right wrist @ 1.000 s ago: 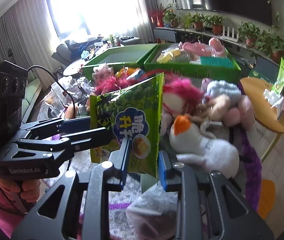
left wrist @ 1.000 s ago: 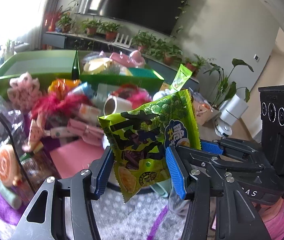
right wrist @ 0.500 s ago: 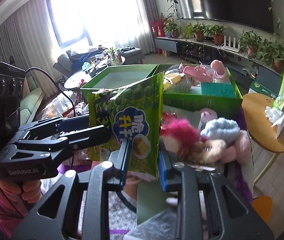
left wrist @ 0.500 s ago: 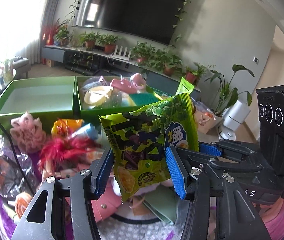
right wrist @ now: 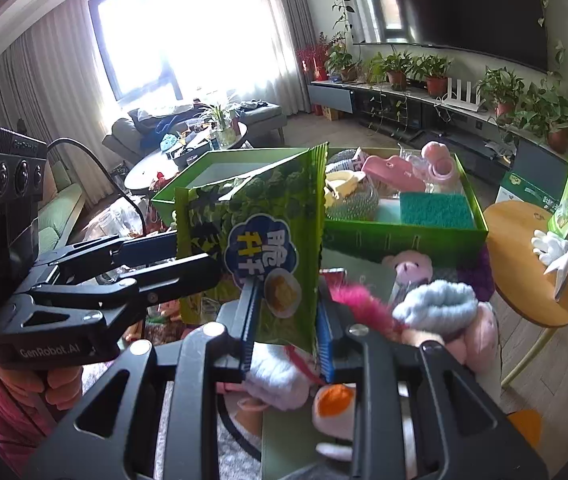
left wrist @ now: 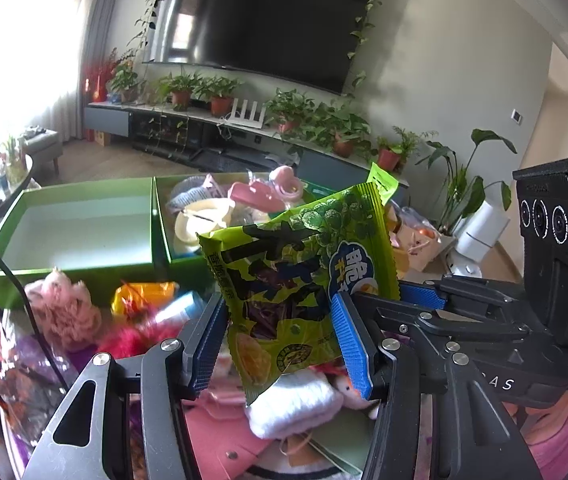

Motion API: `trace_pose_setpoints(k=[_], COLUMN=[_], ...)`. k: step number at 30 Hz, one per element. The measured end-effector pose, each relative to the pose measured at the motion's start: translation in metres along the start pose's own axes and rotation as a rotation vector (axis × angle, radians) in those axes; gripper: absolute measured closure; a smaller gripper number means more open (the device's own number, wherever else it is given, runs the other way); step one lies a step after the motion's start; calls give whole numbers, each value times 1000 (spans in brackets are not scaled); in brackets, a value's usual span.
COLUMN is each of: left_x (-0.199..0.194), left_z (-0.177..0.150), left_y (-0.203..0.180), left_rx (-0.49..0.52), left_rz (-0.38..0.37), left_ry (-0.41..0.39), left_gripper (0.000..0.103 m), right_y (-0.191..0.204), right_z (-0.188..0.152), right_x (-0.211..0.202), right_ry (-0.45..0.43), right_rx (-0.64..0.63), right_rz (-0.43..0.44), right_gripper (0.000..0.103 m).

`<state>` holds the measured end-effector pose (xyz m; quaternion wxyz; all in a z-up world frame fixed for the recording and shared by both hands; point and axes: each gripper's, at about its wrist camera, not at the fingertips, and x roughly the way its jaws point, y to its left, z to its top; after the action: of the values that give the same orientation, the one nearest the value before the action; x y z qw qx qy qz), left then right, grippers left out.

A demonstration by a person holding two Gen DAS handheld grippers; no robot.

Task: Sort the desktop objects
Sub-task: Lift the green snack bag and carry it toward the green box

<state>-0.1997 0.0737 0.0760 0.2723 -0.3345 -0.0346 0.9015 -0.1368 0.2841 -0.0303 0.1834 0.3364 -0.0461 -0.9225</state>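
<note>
A green snack bag (left wrist: 296,280) hangs upright above the cluttered table, gripped from two sides. My left gripper (left wrist: 280,340) has its blue pads pressed on the bag's lower part. In the right wrist view my right gripper (right wrist: 286,328) is shut on the bag (right wrist: 260,240) at its bottom right edge, while the left gripper (right wrist: 188,256) reaches in from the left. Beyond the bag stand two green boxes: an empty one (left wrist: 64,268) on the left and a filled one (right wrist: 404,240) on the right.
Plush toys (right wrist: 436,304), a pink fluffy toy (left wrist: 60,308) and wrapped snacks (left wrist: 140,296) crowd the table below the bag. A round wooden side table (right wrist: 524,304) stands to the right. A hand in a pink sleeve (right wrist: 60,388) holds the left gripper.
Both grippers have risen and moved toward the green boxes with the bag still between them. The toys have slid down the views and the boxes' insides now show.
</note>
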Motion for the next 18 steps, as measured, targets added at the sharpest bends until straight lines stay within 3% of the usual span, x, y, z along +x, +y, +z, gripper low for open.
trace_pose_setpoints(k=[18], left_x=[36], left_z=[53], left_y=[25], left_rx=[25], left_rz=[29], left_ry=[-1], left_gripper=[49], right_y=[-25], right_z=[61], right_x=[39], right_ry=[6], right_rx=[25], right_rz=[-6], right_gripper=[75])
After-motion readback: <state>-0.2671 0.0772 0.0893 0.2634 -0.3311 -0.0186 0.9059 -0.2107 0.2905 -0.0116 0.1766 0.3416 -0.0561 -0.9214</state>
